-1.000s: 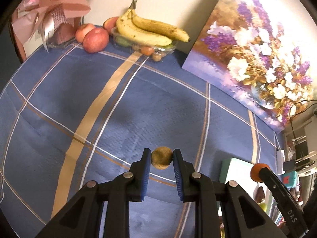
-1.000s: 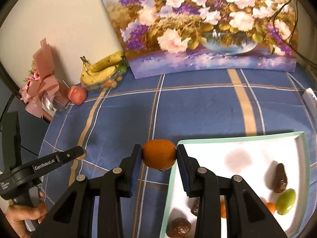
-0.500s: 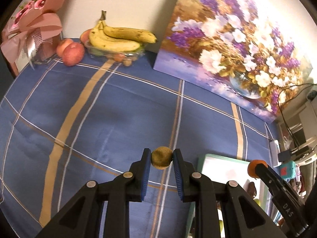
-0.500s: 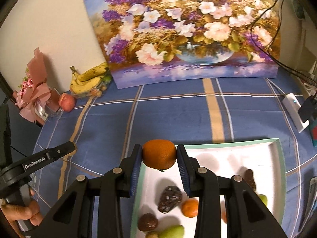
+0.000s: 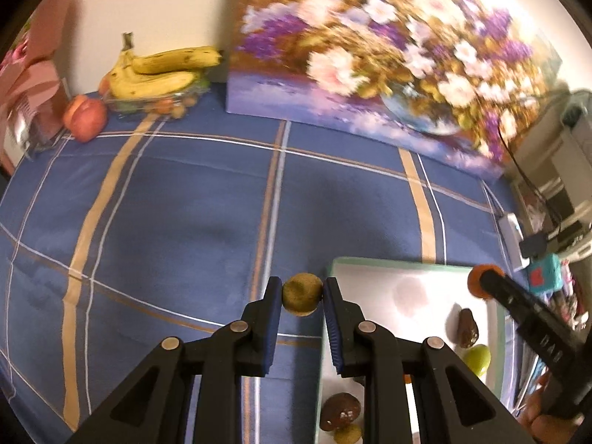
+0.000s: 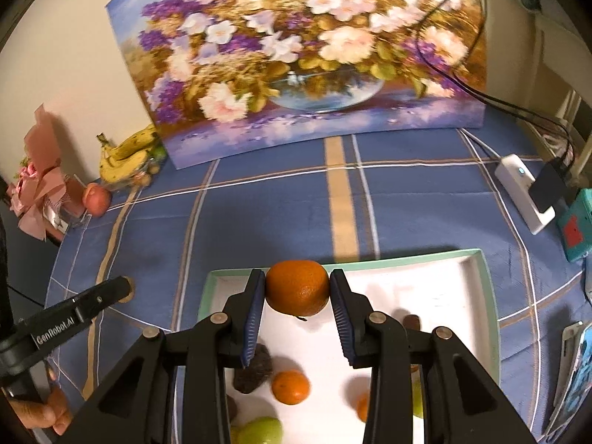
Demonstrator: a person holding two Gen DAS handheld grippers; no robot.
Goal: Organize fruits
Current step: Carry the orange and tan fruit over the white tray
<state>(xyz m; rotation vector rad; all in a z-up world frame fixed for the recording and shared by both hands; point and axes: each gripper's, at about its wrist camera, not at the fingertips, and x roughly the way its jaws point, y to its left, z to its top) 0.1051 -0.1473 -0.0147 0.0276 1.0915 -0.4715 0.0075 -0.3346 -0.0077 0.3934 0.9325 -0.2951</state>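
blue plaid cloth [image 5: 177, 222] below, left gripper [image 5: 301, 295] clamps a fuzzy, likely kiwi, fruit [image 5: 301, 293]; right gripper [image 6: 297, 288] clamps a dimpled orange [image 6: 297, 288].

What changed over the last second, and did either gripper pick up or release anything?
Both grippers travelled toward the white tray. The right gripper now holds its orange over the tray instead of the blue cloth; the left gripper has brought its kiwi up to the tray's left edge. Nothing was picked up or released. The bananas, apple and fruit lying in the tray stayed put.
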